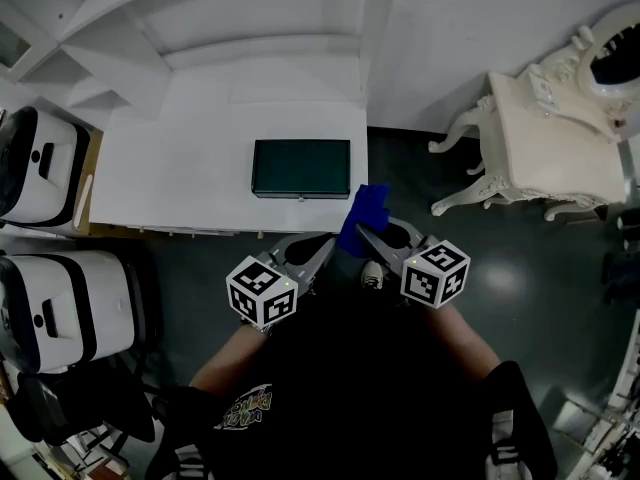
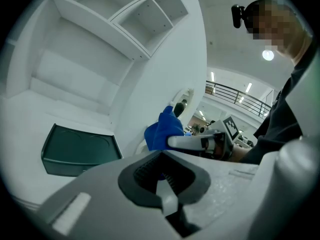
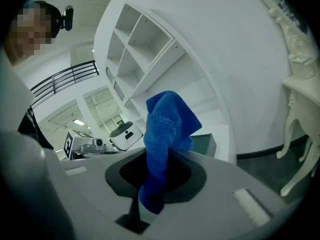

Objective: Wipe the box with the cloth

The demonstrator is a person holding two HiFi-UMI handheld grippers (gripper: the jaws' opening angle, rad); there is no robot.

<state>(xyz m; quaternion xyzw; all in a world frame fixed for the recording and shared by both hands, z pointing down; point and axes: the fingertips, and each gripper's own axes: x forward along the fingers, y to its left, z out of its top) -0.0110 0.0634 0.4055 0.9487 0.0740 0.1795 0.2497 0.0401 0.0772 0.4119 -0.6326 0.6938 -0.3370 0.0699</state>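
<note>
White table (image 1: 180, 168) carries the dark green box (image 1: 301, 168) near its front edge, blue cloth (image 1: 362, 218) just short of it, pinched in the right gripper (image 1: 362, 232), left gripper (image 1: 328, 242) pressed together on nothing: it looks like the approach, and next the cloth must reach the lid.

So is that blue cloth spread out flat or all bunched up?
Bunched up. The blue cloth sticks up in a crumpled wad, its folds overlapping, pinched in the shut right tongs.

No legible text; shirt print (image 1: 246, 408) too blurred.
</note>
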